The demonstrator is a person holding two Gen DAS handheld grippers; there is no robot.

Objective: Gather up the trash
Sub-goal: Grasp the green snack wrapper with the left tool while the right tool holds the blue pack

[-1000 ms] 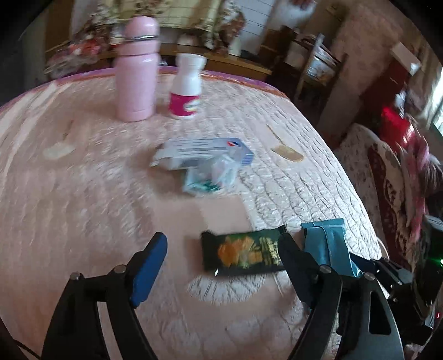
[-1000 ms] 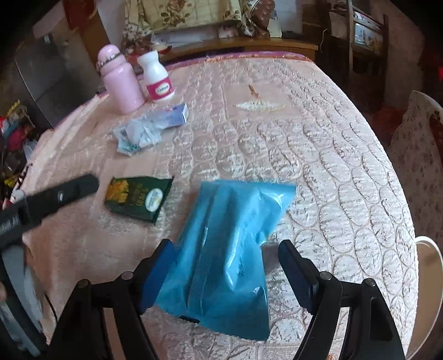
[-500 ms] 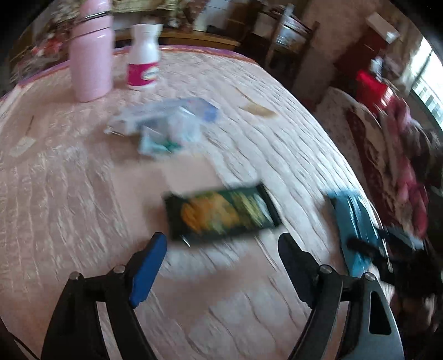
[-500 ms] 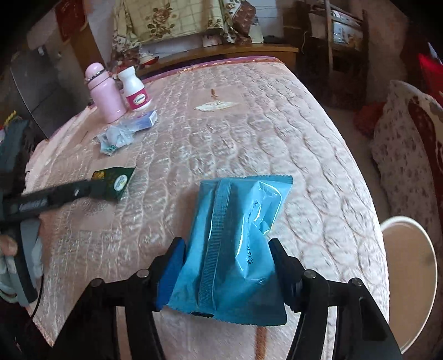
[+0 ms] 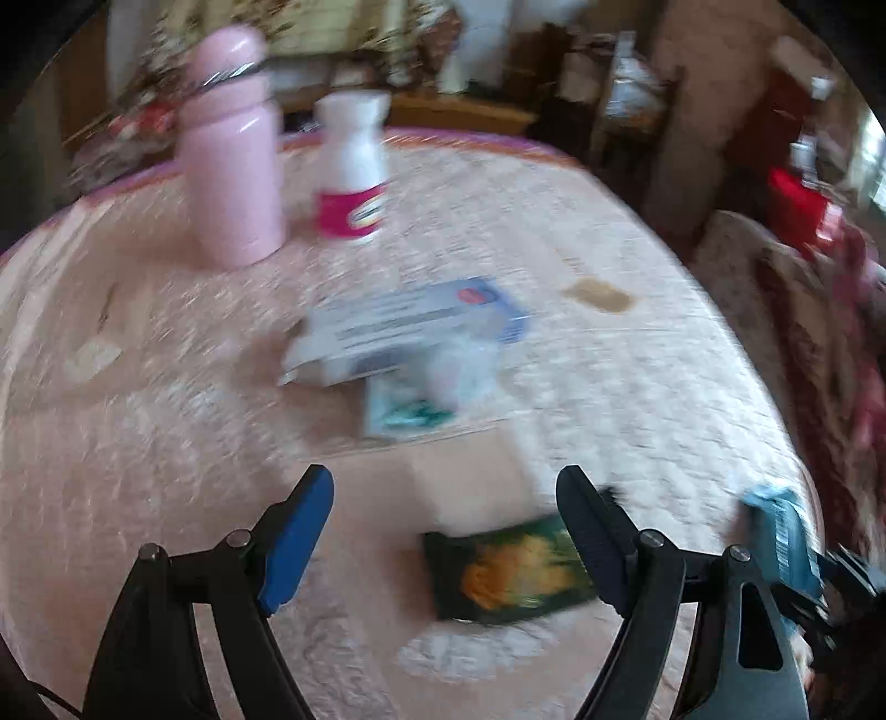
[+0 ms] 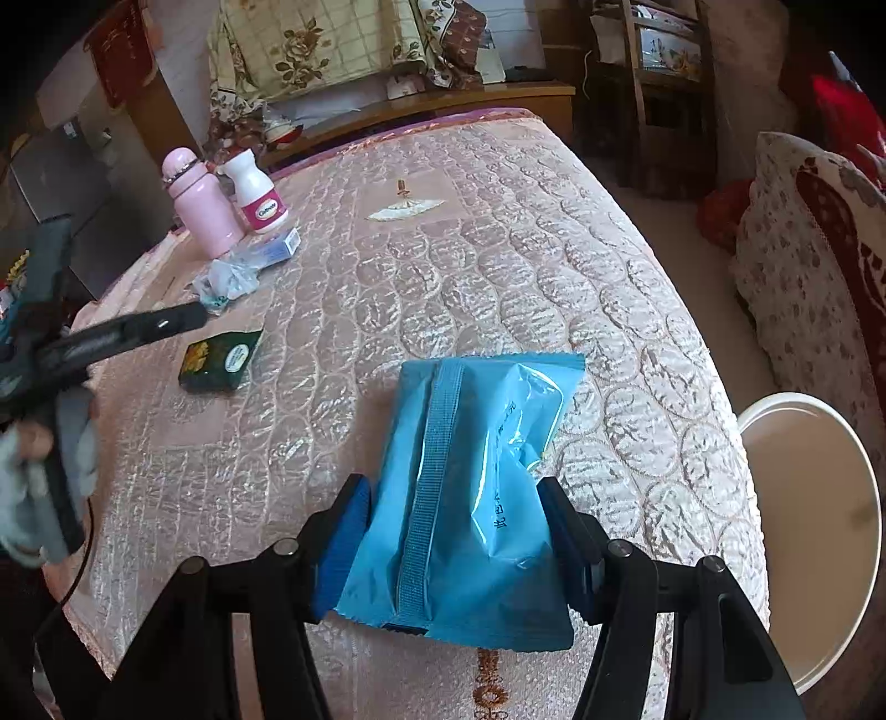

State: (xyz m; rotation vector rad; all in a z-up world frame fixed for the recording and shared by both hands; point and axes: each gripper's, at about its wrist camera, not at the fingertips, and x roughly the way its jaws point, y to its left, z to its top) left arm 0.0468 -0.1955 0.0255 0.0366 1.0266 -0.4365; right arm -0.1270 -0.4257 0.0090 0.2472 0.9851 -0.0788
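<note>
A lived-in home: quilted pink table cover, floral bedding, wooden shelves.

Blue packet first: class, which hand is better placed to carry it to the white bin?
Right. The right gripper already clamps the blue packet, and the white bin stands just beside it. The left gripper hangs open above the green wrapper.

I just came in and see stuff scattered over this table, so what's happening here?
A person is clearing trash off the quilted tablecloth with a gripper in each hand. The right gripper has its fingers closed on a blue wrapper near the table's edge, beside a white bin. The left gripper is open over a dark green snack packet, not gripping it. A pink bottle, a white bottle, a small box and crumpled plastic lie farther back.
</note>
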